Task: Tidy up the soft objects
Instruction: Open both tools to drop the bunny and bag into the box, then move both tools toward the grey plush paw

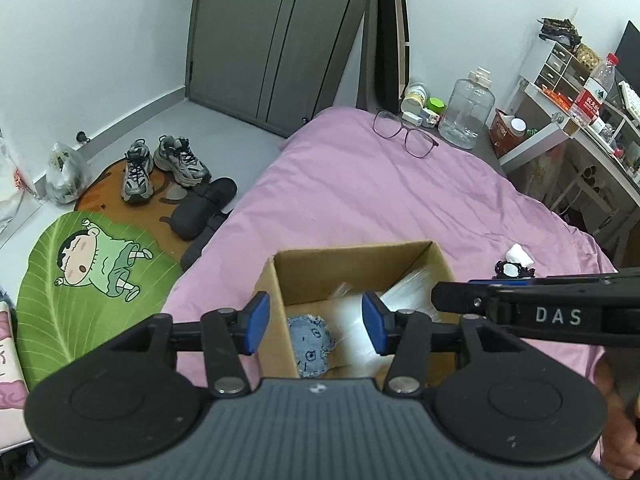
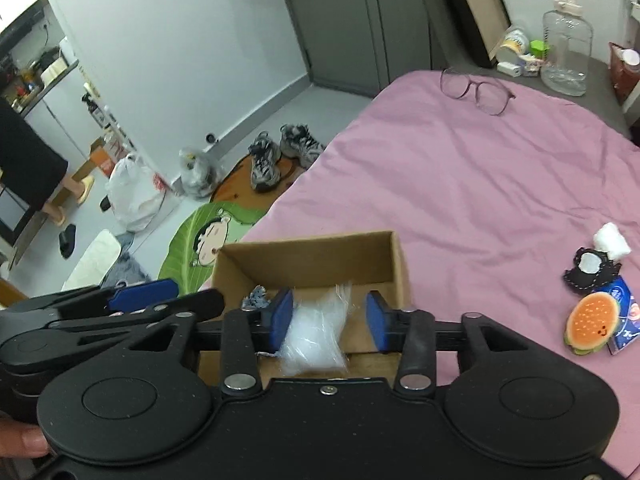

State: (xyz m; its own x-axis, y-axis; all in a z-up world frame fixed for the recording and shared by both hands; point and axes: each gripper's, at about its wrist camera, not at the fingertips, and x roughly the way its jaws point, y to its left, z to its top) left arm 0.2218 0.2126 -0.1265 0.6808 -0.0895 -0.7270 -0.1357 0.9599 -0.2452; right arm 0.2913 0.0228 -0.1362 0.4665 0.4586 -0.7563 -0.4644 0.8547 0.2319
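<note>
Left wrist view: left gripper (image 1: pixel 316 326) is held spread and empty over the cardboard box (image 1: pixel 280 280) on the bed (image 1: pixel 360 200). A blue denim soft toy (image 1: pixel 311 346) and a clear plastic bag (image 1: pixel 352 320) are seen inside the box.

Right wrist view: right gripper (image 2: pixel 328 320) is spread above the box, the bag lying loose between its pads, judged released. Beyond the box's right side, a burger plush (image 2: pixel 592 322), black felt piece (image 2: pixel 590 270), white wad (image 2: pixel 610 242) and blue packet (image 2: pixel 624 320) are left on the bed. Roughly a third done.

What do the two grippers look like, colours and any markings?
Both grippers, left gripper and right gripper, are matte black with round side housings, silver pivot bolts and blue finger pads. The right one's side reads "DAS". No cables visible.
</note>
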